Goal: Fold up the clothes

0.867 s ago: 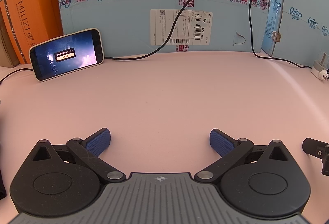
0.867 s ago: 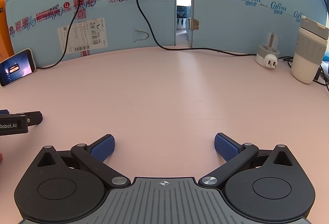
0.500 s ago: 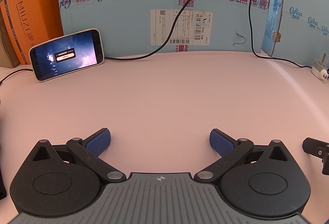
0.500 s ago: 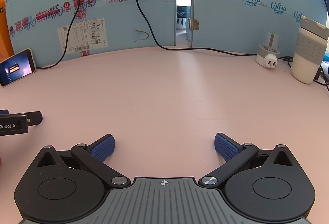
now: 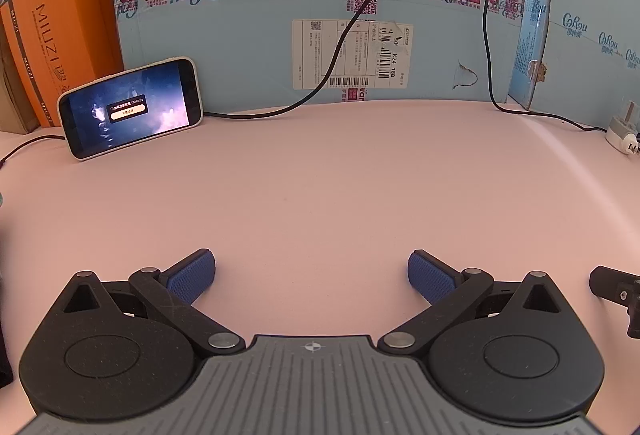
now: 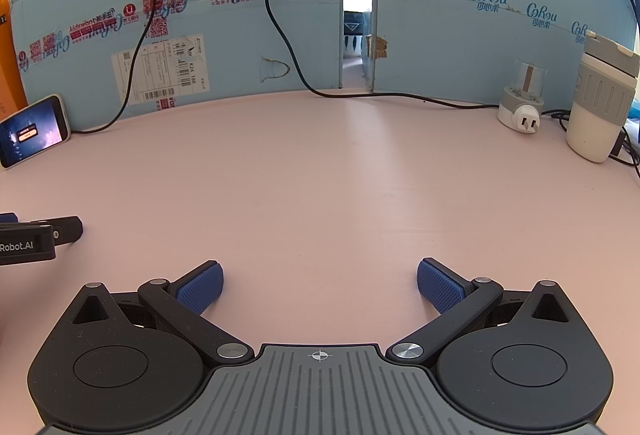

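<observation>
in the left wrist view the left tool (image 5: 311,271) sits low over the pink tabletop (image 5: 320,175) with its blue pads spread wide and nothing between them. no clothing shows anywhere here, so the garment to be folded must lie outside this view, and where it is cannot be told. at 10 o'clock a phone (image 5: 130,107) leans lit against the blue cardboard box (image 5: 260,47), with an orange box (image 5: 52,15) at 11 o'clock; a black cable (image 5: 340,43) hangs down the box face at 12 o'clock. at 3 o'clock a black piece of the right tool (image 5: 616,291) is cut off by the edge. in the right wrist view the right tool (image 6: 320,281) is likewise spread wide and empty over bare pink surface. a white plug adapter (image 6: 520,111) and a white cup (image 6: 598,103) stand at 2 o'clock, and part of the left tool pokes in at 9 o'clock. again no garment is visible. as a judgement, cloth will be light, limp and prone to slipping and bunching, so pinching it at a corner or hem, one tool to each side, should hold it best.
</observation>
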`<state>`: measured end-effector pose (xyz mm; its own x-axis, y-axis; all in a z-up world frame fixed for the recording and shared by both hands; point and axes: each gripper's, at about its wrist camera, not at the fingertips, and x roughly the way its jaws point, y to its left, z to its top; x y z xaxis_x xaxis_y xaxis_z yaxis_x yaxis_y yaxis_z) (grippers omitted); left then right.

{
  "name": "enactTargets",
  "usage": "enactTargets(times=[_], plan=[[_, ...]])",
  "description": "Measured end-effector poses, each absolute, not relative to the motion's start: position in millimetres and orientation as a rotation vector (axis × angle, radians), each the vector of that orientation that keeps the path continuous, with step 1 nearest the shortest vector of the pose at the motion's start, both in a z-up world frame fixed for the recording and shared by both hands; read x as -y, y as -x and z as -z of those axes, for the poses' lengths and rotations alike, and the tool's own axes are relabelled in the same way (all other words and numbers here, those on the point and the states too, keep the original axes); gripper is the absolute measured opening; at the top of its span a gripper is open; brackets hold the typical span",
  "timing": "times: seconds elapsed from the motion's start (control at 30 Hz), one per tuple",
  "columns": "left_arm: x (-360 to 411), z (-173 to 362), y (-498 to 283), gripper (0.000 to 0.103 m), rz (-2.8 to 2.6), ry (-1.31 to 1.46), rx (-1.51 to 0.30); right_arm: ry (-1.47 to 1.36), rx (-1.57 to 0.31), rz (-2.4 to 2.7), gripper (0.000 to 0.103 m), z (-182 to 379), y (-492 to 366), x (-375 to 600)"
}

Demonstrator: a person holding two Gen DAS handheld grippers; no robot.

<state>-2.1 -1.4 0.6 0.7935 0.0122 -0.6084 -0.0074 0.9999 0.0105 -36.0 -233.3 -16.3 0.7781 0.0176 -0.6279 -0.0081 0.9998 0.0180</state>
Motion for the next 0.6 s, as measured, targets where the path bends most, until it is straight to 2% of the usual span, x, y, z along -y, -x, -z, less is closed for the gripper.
enactTargets(times=[0.6], plan=[[4.7, -1.0, 2.3, 0.103, -0.018, -0.017, -0.646, -0.007, -0.681, -0.011, 0.103, 13.5, 37.8, 231.7]])
